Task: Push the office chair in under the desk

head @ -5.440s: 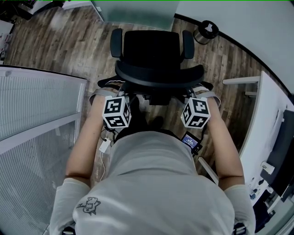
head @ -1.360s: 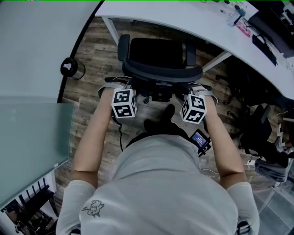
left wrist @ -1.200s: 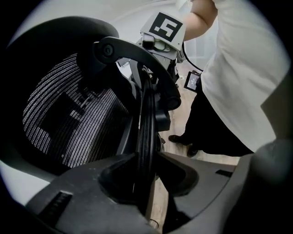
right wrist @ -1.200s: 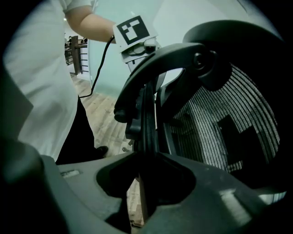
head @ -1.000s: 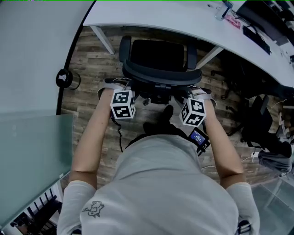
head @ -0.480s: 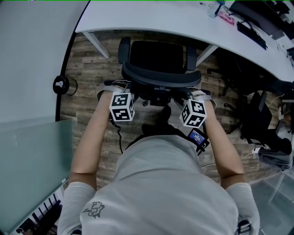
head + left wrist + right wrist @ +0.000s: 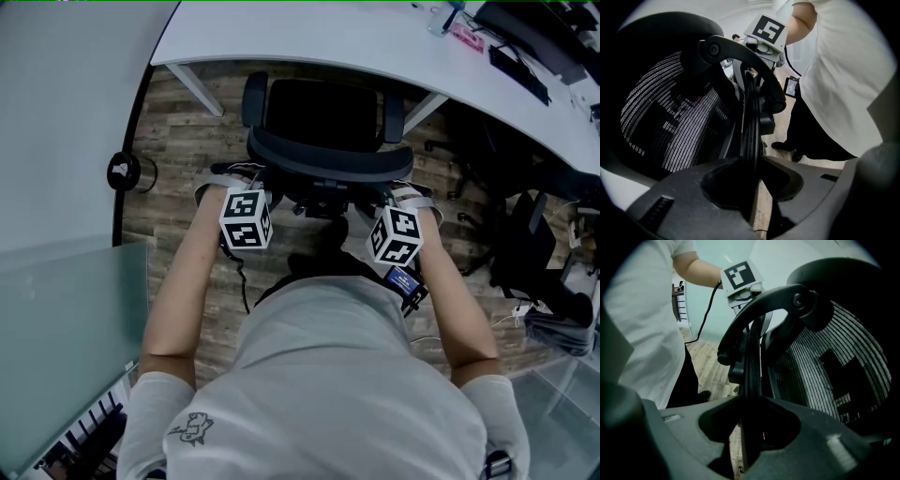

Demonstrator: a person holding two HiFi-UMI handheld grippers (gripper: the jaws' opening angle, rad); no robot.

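A black office chair (image 7: 323, 112) faces the white desk (image 7: 319, 37), its seat front close by the desk's edge. Both grippers hold the top rail of its mesh backrest (image 7: 328, 161). My left gripper (image 7: 249, 178) is at the rail's left end, my right gripper (image 7: 399, 190) at its right end. In the left gripper view the left gripper (image 7: 752, 173) is shut on the thin black rail (image 7: 751, 117). The right gripper view shows the right gripper (image 7: 752, 416) shut on the same rail (image 7: 752, 357).
Slanted white desk legs (image 7: 197, 91) stand either side of the chair. A round bin (image 7: 122, 172) sits on the wood floor at the left, next to a glass panel (image 7: 56, 309). Another dark chair (image 7: 525, 253) and cables lie at the right.
The chair, first turned round to face the desk, has rolled nearer to it over the last second. Both grippers went along, still closed on the backrest rail.
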